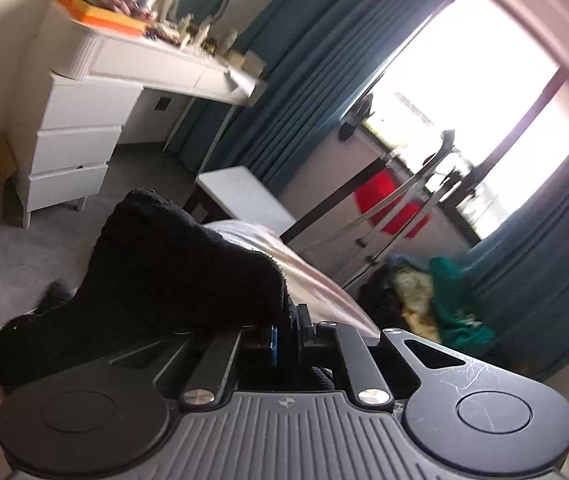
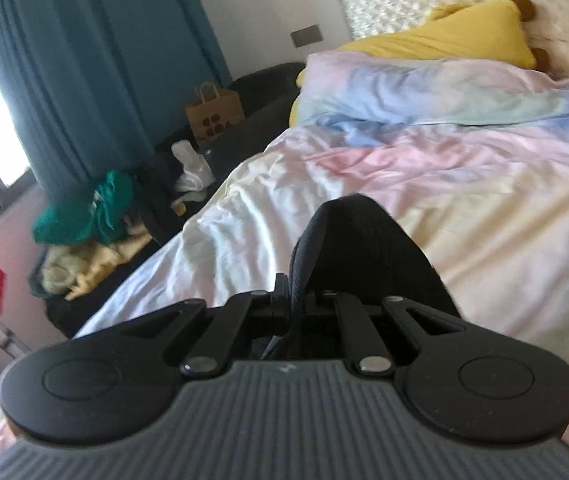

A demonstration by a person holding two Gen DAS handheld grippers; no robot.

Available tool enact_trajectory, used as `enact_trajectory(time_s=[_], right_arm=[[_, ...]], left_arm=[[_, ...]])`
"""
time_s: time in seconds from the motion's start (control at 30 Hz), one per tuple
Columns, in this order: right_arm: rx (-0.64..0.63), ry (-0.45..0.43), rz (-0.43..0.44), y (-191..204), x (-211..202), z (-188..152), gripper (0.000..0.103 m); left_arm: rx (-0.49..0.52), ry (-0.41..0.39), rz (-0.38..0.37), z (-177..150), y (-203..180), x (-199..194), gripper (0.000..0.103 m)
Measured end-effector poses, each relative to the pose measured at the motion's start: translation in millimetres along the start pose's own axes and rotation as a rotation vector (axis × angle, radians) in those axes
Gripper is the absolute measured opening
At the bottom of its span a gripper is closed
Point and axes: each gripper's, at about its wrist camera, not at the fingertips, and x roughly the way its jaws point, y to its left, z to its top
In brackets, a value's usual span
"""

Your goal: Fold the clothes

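Observation:
A black knitted garment (image 1: 172, 264) bulges up over my left gripper (image 1: 286, 330), whose jaws are pressed together on its edge, held above the bed. In the right wrist view the same black garment (image 2: 368, 248) rises in a fold between the jaws of my right gripper (image 2: 298, 300), which are shut on it. The fingertips of both grippers are hidden by the cloth. The garment hangs over the pastel duvet (image 2: 464, 184) of the bed.
A pile of clothes, green and yellow (image 2: 84, 232), lies on the floor beside the bed under teal curtains (image 2: 84, 60). Pillows (image 2: 444, 84) lie at the headboard. A white dresser (image 1: 84, 132), a white bench (image 1: 244, 196) and a clothes rack (image 1: 404, 208) stand near the window.

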Motion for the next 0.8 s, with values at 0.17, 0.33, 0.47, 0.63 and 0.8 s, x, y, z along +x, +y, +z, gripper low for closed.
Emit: enact_trajectory(time_s=[0.17,0.33,0.47,0.63,0.8], right_arm=[[-0.109,0.013,-0.057,39.3,75.8,-37.6,0.007],[-0.228,0.051,-0.069,50.0,123.8,-76.1,0.008],[-0.191,0.069,-0.002,41.5,124.2,-81.0,0.013],[-0.086,0.096,0.159,4.5,91.5,-69.0,0.021],[0.114,0.048,0.302,-61.1,40.1,-63.8,0.035]], left_arm=[[0.114,0.031,0.077,-0.3,-20.4,115.1,0.009],[0.140,0.094,0.155,-32.1,-0.8,179.6,0.010],[0.148,0.093,0.124,-36.6,10.1,177.5,0.020],[0.139,0.072,0.001,-45.3,20.9,115.9,0.038],[0.050,0.023,-0.121,-69.4,42.2,23.8,0.057]])
